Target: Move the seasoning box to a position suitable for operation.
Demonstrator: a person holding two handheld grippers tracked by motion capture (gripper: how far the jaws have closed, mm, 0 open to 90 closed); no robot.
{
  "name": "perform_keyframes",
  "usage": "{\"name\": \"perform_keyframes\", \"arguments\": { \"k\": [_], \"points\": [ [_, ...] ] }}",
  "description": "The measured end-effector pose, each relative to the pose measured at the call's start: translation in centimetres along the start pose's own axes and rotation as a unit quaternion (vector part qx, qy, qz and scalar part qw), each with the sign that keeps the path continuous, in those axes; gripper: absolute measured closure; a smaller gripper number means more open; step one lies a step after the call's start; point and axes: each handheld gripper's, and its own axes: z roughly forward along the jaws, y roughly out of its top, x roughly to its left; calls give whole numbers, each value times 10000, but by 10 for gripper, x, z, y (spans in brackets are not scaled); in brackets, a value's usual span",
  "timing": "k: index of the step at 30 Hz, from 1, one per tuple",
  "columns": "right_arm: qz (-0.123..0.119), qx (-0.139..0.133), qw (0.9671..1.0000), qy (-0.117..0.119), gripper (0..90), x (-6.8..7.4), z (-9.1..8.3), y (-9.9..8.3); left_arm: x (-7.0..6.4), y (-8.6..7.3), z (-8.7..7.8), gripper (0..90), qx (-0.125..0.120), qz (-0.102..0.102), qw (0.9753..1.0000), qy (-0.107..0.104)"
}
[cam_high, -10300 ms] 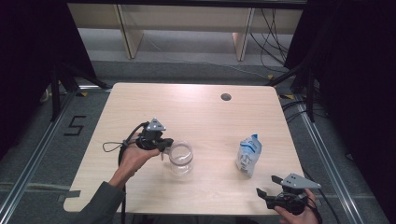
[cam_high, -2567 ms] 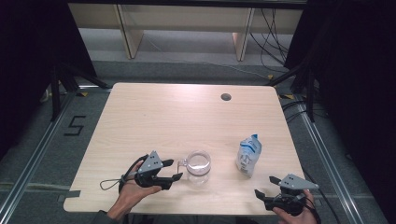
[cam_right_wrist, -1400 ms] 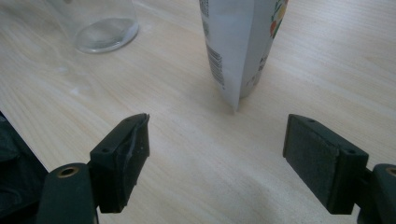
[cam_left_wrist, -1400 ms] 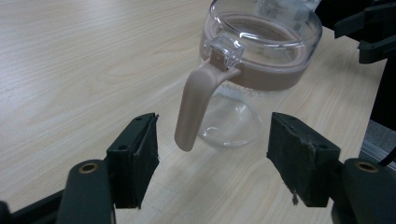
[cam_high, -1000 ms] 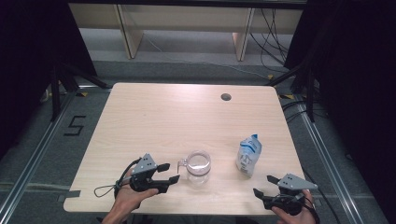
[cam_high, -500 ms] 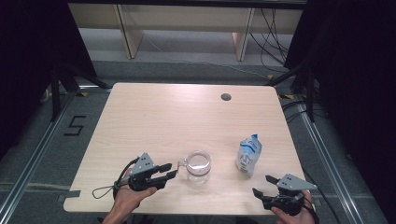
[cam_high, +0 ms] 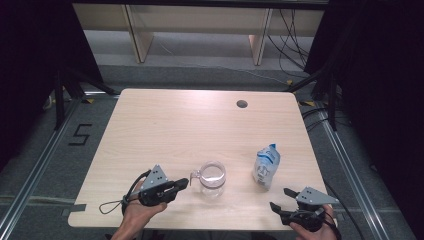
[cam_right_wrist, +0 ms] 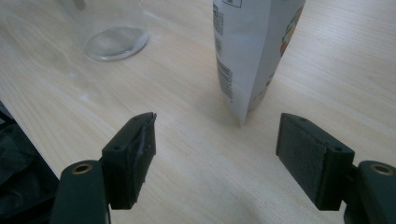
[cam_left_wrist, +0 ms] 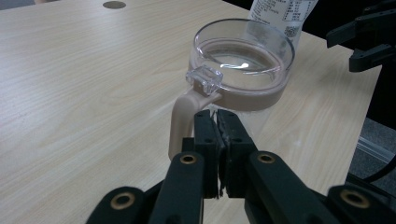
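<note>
1. A clear jar (cam_high: 212, 178) stands upright on the table (cam_high: 200, 125), mouth up, near the front edge; its tan latch tab (cam_left_wrist: 183, 122) points toward the left gripper (cam_high: 181, 184).
2. The left gripper's jaws are pressed together, empty, tips just short of the jar.
3. The right gripper (cam_high: 281, 199) hovers at the front right corner, jaws spread wide, nothing between them.
4. A white pouch (cam_high: 266, 166) stands upright, right of the jar and apart from it.
5. The table's far half lies bare up to a round hole (cam_high: 242, 104).
6. The right gripper view shows the pouch's barcode edge (cam_right_wrist: 224, 70).
</note>
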Motion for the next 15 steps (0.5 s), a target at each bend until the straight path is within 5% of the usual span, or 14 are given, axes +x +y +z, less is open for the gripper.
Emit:
{"name": "perform_keyframes", "arguments": {
  "k": [11, 12, 14, 15],
  "points": [
    [-71, -71, 9999, 114, 314, 5, 1, 2, -1, 17, -2, 893, -186, -27, 9998, 16],
    [175, 60, 9998, 125, 318, 10, -1, 2, 0, 20, -2, 893, -213, 48, 9998, 17],
    [-92, -60, 9998, 137, 324, 8, 1, 3, 1, 23, 0, 894, -227, -1, 9997, 22],
    [71, -16, 9998, 173, 326, 11, 0, 4, 2, 24, 2, 893, -231, -29, 9997, 49]
  ]
}}
